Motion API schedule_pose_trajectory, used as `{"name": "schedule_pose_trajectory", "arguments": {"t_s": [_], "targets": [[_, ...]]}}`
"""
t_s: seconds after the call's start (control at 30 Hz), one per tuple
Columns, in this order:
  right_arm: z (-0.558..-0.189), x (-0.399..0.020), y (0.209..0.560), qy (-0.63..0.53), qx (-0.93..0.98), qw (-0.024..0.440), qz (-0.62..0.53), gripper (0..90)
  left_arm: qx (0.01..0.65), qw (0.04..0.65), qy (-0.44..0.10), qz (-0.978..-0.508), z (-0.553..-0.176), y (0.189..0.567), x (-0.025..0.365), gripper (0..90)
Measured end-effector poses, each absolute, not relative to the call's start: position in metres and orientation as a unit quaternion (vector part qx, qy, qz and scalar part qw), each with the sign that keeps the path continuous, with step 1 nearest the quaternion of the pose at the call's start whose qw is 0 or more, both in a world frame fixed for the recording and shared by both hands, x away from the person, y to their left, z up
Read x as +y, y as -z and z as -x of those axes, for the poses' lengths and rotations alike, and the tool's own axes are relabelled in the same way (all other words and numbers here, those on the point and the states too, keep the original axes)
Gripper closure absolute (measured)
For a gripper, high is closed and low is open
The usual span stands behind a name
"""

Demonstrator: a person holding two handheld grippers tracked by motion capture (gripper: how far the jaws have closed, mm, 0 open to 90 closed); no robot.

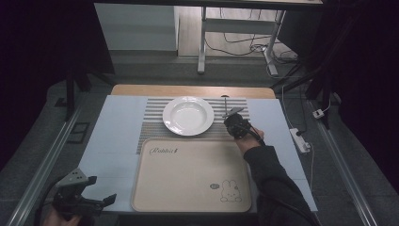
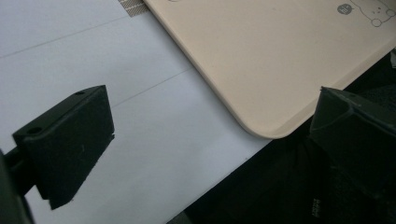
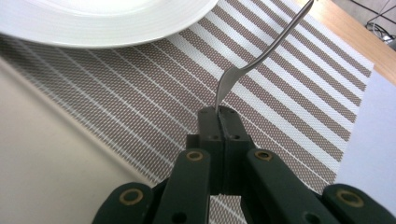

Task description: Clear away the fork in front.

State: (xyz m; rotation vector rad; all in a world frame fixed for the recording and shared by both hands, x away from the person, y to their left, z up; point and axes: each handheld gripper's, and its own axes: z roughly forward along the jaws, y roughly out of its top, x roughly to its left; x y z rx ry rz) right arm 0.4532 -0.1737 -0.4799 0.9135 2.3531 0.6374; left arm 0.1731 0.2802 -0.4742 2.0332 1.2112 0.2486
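Observation:
A white plate [image 1: 188, 115] [image 3: 93, 23] sits on a brown-and-white striped placemat [image 1: 150, 127] [image 3: 280, 93]. Just right of the plate, my right gripper [image 1: 234, 120] [image 3: 218, 114] is shut on the wide end of a thin metal utensil [image 3: 261, 53] [image 1: 226, 104]. Its slim handle slants up and away over the placemat. I cannot tell whether it is a fork or a spoon. My left gripper [image 1: 102, 189] [image 2: 212, 98] stands open with nothing between its jaws. It hangs over the pale mat by the near left corner of a beige tray [image 1: 188, 174] [image 2: 261, 56].
The beige tray carries a rabbit drawing [image 1: 230, 192] and lies in front of the placemat. A pale blue-white mat [image 1: 113, 136] covers the wooden table [image 1: 193, 90]. A power strip [image 1: 299, 140] and cables lie on the floor to the right.

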Motion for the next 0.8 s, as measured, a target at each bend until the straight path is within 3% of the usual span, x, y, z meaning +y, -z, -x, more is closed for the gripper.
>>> {"name": "schedule_pose_trajectory", "arguments": {"t_s": [0.8], "targets": [[-0.366,-0.214,0.448,-0.308,0.884,0.208,-0.285,89.8,0.42,0.41,-0.076,-0.806,-0.188,0.469,0.268,0.0]]}}
